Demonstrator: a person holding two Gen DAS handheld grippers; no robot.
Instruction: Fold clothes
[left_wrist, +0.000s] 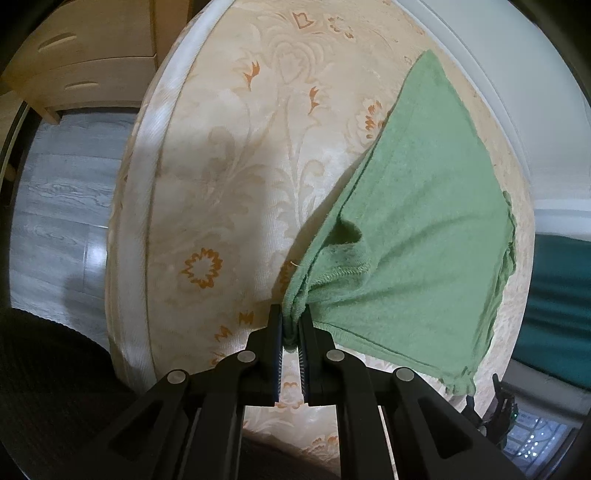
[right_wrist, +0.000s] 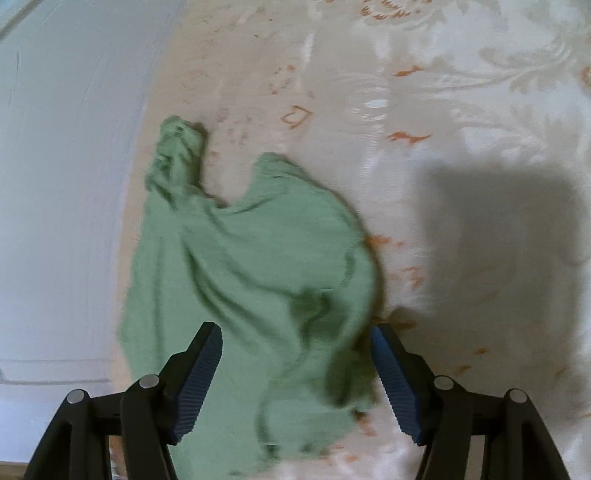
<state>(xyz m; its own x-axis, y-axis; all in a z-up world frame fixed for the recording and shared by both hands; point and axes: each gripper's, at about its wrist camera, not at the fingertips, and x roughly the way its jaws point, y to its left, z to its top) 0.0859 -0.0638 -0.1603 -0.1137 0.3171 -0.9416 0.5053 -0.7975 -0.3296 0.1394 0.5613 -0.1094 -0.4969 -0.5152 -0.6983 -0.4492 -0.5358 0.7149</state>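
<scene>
The fingers of the left gripper (left_wrist: 291, 328) are pressed together on a bunched corner of the green cloth (left_wrist: 417, 236), low in the middle of the left wrist view, with folds of hem squeezed between the dark pads. From that pinch the cloth fans out toward the upper right of the frame, its far tip reaching near the pale rim of the mattress (left_wrist: 229, 155). Its right-hand edge hangs loose and frayed toward the lower right. The mattress cover is cream with orange flower marks and fills the centre of the frame; grey wood-look floor (left_wrist: 55, 206) shows at the left, and a light wooden drawer unit (left_wrist: 81, 55) sits at the upper left.

The fingers of the right gripper (right_wrist: 295, 373) stand wide apart at the bottom of the right wrist view, and their blue ribbed pads (right_wrist: 201, 384) press on nothing. The cloth (right_wrist: 243, 266) lies crumpled on the mattress (right_wrist: 443, 110) between and beyond them, blurred, with one twisted end reaching toward the upper left of the frame. A dark shadow falls on the cover at the right, and a pale wall (right_wrist: 62, 184) fills the left side
</scene>
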